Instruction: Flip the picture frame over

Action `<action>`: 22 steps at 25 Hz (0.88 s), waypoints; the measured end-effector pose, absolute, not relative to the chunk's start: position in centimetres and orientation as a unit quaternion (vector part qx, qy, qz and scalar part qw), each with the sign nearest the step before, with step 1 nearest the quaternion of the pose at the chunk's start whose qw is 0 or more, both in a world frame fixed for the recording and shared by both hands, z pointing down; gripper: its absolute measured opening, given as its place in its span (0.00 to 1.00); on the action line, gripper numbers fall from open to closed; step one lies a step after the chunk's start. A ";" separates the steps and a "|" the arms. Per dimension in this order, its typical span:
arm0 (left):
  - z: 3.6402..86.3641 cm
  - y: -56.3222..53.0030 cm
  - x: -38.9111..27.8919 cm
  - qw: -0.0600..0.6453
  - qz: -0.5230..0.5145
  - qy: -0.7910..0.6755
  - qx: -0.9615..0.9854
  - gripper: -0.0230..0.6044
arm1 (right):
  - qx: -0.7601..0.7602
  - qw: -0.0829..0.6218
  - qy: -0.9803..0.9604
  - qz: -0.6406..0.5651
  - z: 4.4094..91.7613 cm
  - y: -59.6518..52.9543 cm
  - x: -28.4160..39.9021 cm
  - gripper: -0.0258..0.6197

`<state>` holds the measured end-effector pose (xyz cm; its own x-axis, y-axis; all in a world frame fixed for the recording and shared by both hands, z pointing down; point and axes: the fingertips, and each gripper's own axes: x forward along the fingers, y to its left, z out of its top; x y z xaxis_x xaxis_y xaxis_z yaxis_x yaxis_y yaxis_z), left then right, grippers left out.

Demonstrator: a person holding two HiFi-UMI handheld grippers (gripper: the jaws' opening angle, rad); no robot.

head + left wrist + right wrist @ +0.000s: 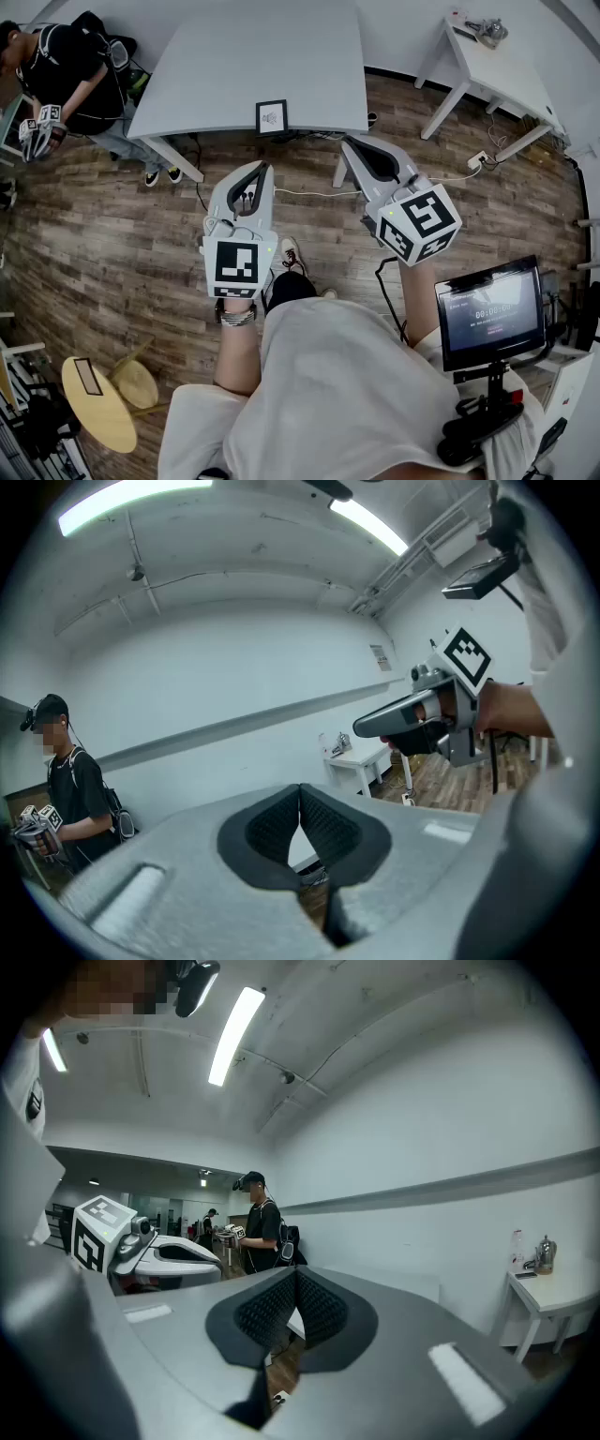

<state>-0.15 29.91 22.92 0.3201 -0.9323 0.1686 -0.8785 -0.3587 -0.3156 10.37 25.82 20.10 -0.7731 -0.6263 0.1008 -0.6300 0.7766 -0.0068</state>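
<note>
A small black picture frame (pixel 272 116) with a white picture lies face up near the front edge of the grey table (pixel 234 56). My left gripper (pixel 255 171) hovers over the wooden floor short of the table, just below and left of the frame, and its jaws are shut on nothing. My right gripper (pixel 349 143) is held at the table's front right corner, to the right of the frame, also shut and empty. In the left gripper view the pads (pixel 323 827) meet; in the right gripper view the pads (pixel 319 1312) touch too. Neither gripper view shows the frame.
Another person (pixel 56 70) with grippers stands at the table's left end. A small white table (pixel 492 70) with a kettle is at the back right. A monitor on a stand (pixel 489 314) is at my right, a round wooden stool (pixel 98 403) at my left. Cables cross the floor.
</note>
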 end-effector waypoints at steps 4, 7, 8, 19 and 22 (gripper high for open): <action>23.7 28.8 -1.1 0.077 -0.169 0.557 -0.810 0.04 | 0.327 0.043 -0.944 0.029 20.4 24.9 9.4 0.04; 25.7 26.1 -2.0 0.070 -0.195 0.543 -0.813 0.06 | 0.327 0.047 -0.943 0.040 21.6 22.4 8.4 0.04; 26.8 25.1 -2.4 0.067 -0.210 0.537 -0.814 0.07 | 0.329 0.052 -0.942 0.042 22.2 21.5 8.0 0.04; 36.8 13.6 -7.7 0.042 -0.342 0.437 -0.831 0.14 | 0.369 0.112 -0.919 0.084 30.1 11.0 2.3 0.04; 39.0 11.6 -8.6 0.043 -0.365 0.417 -0.831 0.14 | 0.379 0.125 -0.912 0.093 31.8 9.3 1.5 0.05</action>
